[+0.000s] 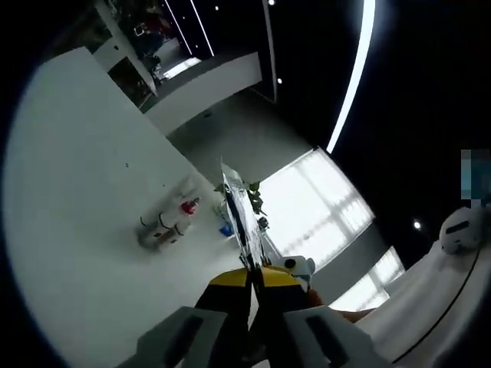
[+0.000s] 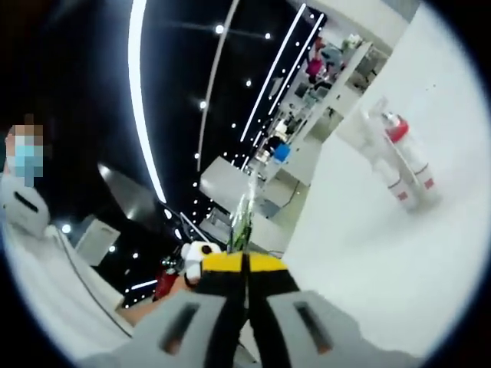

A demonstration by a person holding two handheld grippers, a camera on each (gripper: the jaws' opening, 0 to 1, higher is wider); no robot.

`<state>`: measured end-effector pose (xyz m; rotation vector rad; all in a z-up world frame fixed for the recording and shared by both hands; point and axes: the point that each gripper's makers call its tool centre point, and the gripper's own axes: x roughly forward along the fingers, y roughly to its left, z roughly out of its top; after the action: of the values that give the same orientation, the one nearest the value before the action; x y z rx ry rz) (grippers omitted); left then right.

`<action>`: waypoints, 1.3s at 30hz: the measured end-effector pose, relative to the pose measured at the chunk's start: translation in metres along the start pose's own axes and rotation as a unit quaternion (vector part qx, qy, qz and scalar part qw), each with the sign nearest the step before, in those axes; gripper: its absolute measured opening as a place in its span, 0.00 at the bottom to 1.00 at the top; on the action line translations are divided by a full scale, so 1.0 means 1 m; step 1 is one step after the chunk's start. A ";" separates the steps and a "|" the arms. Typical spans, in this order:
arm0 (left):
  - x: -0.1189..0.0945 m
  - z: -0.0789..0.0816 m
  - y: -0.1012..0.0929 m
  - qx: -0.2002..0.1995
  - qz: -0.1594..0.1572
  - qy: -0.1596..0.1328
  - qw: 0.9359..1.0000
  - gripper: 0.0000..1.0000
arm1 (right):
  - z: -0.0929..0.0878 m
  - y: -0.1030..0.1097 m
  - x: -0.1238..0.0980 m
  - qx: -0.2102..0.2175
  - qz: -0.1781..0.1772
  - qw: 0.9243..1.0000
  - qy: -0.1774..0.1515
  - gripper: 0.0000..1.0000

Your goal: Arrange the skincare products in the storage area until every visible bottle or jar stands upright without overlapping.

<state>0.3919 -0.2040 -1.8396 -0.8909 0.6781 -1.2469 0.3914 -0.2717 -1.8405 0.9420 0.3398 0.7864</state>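
A small cluster of white bottles [image 1: 163, 227] with red bands stands close together on the white table [image 1: 84, 199]; one has a red cap [image 1: 189, 206]. The right gripper view shows the same bottles [image 2: 400, 165], ahead and to the right of my right gripper. My left gripper [image 1: 257, 274] has its yellow-tipped jaws pressed together, well short of the bottles. My right gripper [image 2: 245, 264] is likewise shut. A thin shiny strip [image 1: 238, 205] rises just beyond the left tips, and a thin pale strip [image 2: 244, 215] rises beyond the right tips. I cannot tell whether either strip is held.
A blue item [image 1: 226, 229] and a small plant [image 1: 253, 198] sit past the bottles near the table's edge. A person's white sleeve [image 2: 46, 268] is at the left of the right gripper view. Shelves with goods [image 2: 330, 61] stand far behind the table [image 2: 383, 261].
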 end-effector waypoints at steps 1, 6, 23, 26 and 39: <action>0.000 0.000 0.000 0.000 0.001 -0.001 1.000 0.02 | 0.000 0.000 0.000 0.006 0.001 1.000 -0.002 0.00; 0.001 0.001 0.000 -0.013 -0.007 0.008 1.000 0.01 | -0.008 0.004 -0.004 -0.008 0.002 1.000 0.020 0.00; 0.008 0.000 0.017 -0.001 0.017 0.063 0.998 0.00 | -0.001 -0.026 0.004 0.000 -0.041 0.996 0.075 0.00; 0.009 0.004 0.030 -0.002 0.040 0.053 0.998 0.01 | 0.001 -0.035 0.010 -0.004 -0.053 0.995 0.081 0.00; 0.003 0.040 0.073 -0.036 0.099 -0.017 0.994 0.03 | 0.022 -0.071 0.043 0.022 -0.080 0.996 0.040 0.00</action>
<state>0.4625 -0.1939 -1.8818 -0.8808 0.7686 -1.0336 0.4650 -0.2775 -1.8834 0.9141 0.4981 0.6718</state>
